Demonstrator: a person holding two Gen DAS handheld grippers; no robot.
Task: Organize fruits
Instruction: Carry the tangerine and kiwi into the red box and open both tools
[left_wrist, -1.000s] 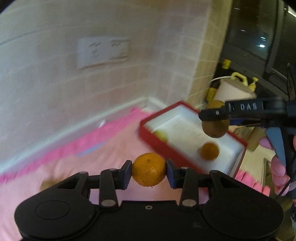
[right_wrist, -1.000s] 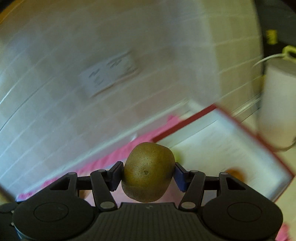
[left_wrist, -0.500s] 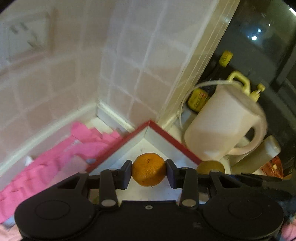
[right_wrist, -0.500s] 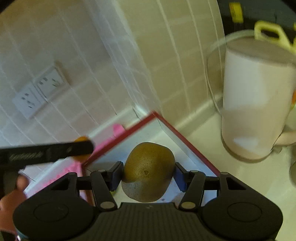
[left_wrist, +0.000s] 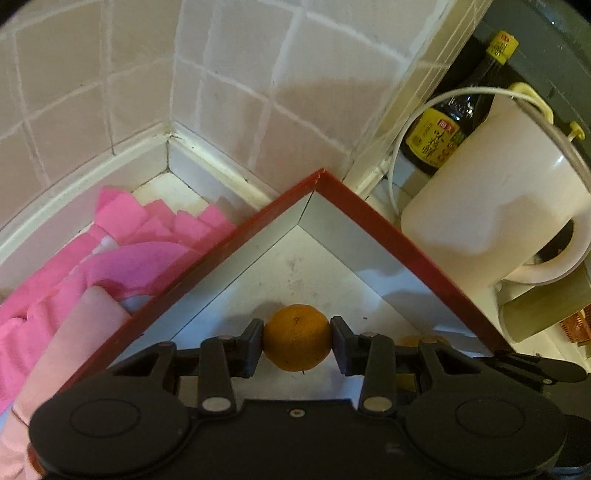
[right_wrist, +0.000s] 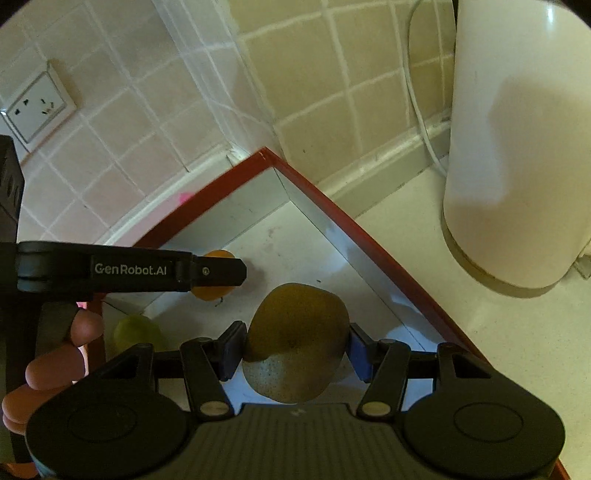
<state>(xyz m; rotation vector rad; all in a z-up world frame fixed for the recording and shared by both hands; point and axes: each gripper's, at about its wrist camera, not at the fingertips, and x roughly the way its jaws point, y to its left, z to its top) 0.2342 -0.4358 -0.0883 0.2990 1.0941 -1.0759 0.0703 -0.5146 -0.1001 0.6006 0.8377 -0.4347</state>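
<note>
My left gripper is shut on an orange mandarin and holds it over the white floor of a red-rimmed tray, near its far corner. My right gripper is shut on a brown kiwi over the same tray. In the right wrist view the left gripper shows side-on with the mandarin in it. A green fruit lies in the tray at the left. Another orange fruit lies partly hidden behind my left gripper's right finger.
A white electric kettle with its cord stands right of the tray. A dark sauce bottle stands behind it. A pink cloth lies left of the tray. Tiled walls meet in a corner behind; a wall socket sits at the left.
Both grippers have moved toward the tray's far corner and lower over its floor, each still holding its fruit. The kettle looms closer in the right wrist view.
</note>
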